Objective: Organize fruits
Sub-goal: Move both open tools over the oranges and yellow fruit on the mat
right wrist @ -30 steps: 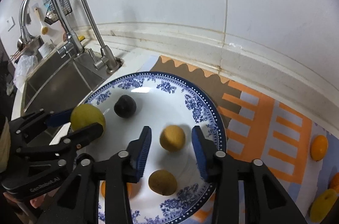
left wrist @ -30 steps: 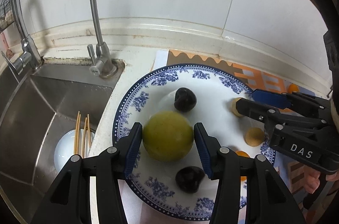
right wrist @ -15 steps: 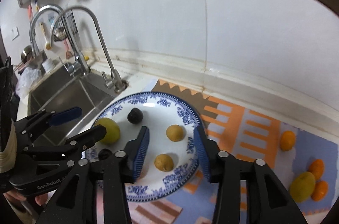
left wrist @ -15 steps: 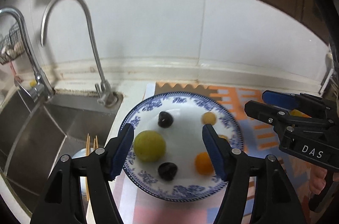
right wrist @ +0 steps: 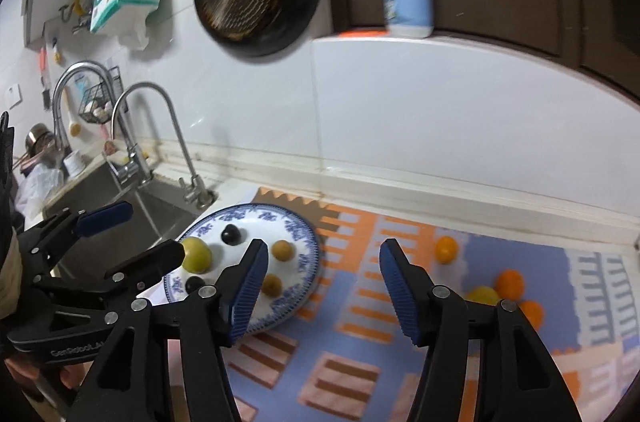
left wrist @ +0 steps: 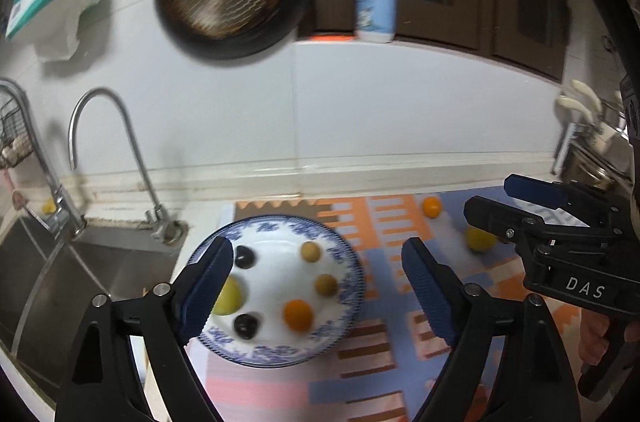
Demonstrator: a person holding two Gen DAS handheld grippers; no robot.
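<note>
Both grippers hang above the counter with jaws spread wide, holding nothing: left gripper [left wrist: 316, 284], right gripper [right wrist: 322, 286]. The round loose fruit could roll off the mat [right wrist: 516, 354] if nudged; a dropped piece might knock others off the plate [left wrist: 344, 326]. Six fruits sit there; four more lie on the mat at three o'clock, the nearest an orange [right wrist: 446, 249].

Black plastic grippers [left wrist: 316, 286] [right wrist: 320, 286], ribbed blue pads [right wrist: 394, 288], silver screws, perhaps "GenRobot" lettering.

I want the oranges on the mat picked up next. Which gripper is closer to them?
Right. The right gripper hangs over the mat beside the oranges; the left gripper is over the plate.
</note>
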